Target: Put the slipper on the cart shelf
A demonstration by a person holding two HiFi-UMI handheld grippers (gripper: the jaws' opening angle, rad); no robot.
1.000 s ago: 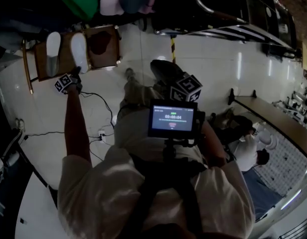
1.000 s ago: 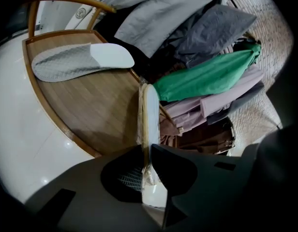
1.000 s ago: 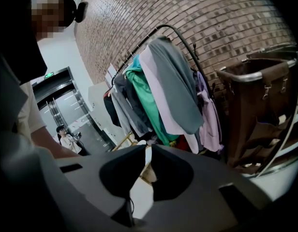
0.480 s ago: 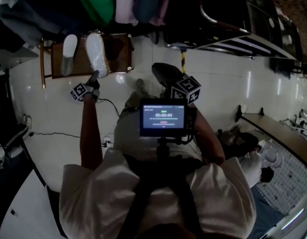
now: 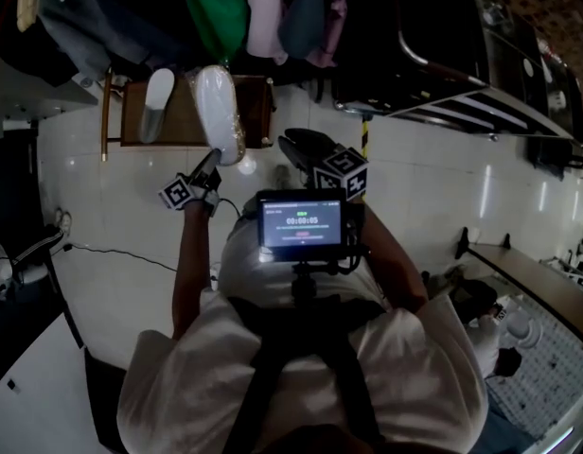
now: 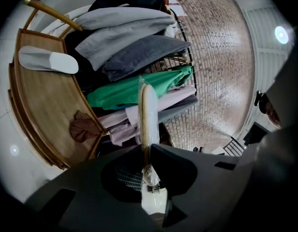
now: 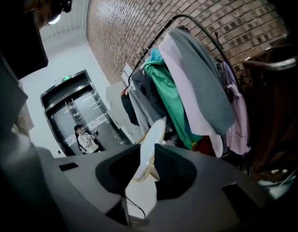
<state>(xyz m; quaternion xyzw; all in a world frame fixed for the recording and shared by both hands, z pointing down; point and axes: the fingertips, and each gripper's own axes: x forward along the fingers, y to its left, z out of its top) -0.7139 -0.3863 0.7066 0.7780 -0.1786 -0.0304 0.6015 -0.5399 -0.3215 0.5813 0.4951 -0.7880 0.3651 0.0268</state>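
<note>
Lifted off the cart shelf (image 5: 178, 126), slipper (image 5: 219, 112) pinched in left gripper (image 5: 212, 162); right gripper (image 7: 148, 164) jaws opening around its tip

White, plastic-wrapped slipper (image 6: 145, 124) with a tan sole edge stands edge-on, pinched at one end by the left hand-held gripper (image 6: 148, 153). The wooden cart shelf (image 6: 47, 105) lies ahead to its left.

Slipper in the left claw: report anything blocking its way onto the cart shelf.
Nothing visible does. The left claw holds the slipper by the shelf; bare wood lies between the other slipper and the brown cloth.
</note>
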